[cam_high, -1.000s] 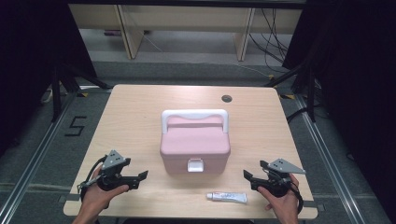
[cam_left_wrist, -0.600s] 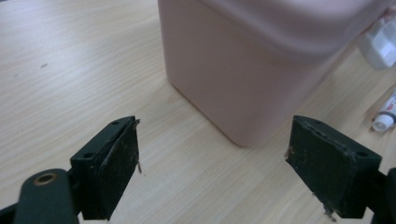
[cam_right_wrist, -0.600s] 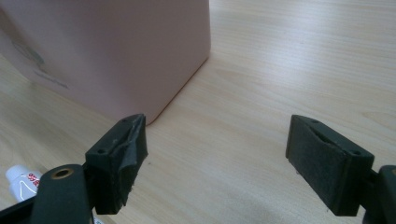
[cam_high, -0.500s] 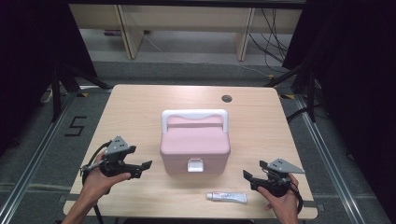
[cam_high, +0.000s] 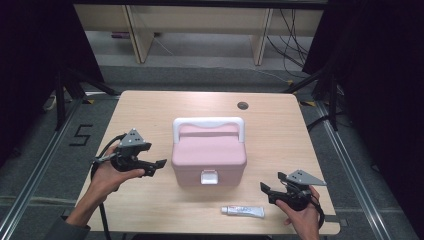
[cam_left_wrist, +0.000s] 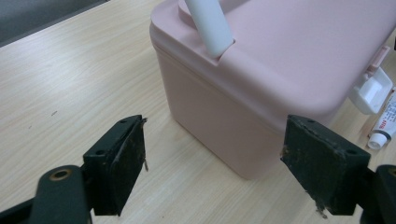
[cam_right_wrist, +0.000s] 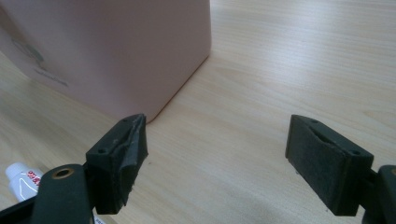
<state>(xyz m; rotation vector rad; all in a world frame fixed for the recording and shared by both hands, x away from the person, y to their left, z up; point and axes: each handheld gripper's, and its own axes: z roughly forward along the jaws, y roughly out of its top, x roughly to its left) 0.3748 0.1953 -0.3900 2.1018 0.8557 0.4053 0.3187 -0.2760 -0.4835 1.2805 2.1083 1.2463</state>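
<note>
A pink box (cam_high: 209, 152) with a white handle (cam_high: 208, 122) and a white latch (cam_high: 209, 177) stands shut at the middle of the table (cam_high: 150, 110). A small white tube (cam_high: 243, 211) lies in front of it near the table's front edge. My left gripper (cam_high: 156, 167) hovers left of the box, pointing at its side. Its jaws stand open and have just been closing a little, with nothing between them. In the left gripper view (cam_left_wrist: 217, 156) the box corner (cam_left_wrist: 280, 70) is close ahead. My right gripper (cam_high: 266, 193) rests open at the front right, facing the box (cam_right_wrist: 116, 51) and the tube (cam_right_wrist: 21, 179).
A round cable hole (cam_high: 243, 105) sits at the table's far right. Wooden shelving and cables lie on the floor beyond the far edge. Metal rails run along both sides of the table.
My left hand has lifted off the table and moved away from the front edge, closer to the box's left side. The right hand, box and tube have stayed put.
</note>
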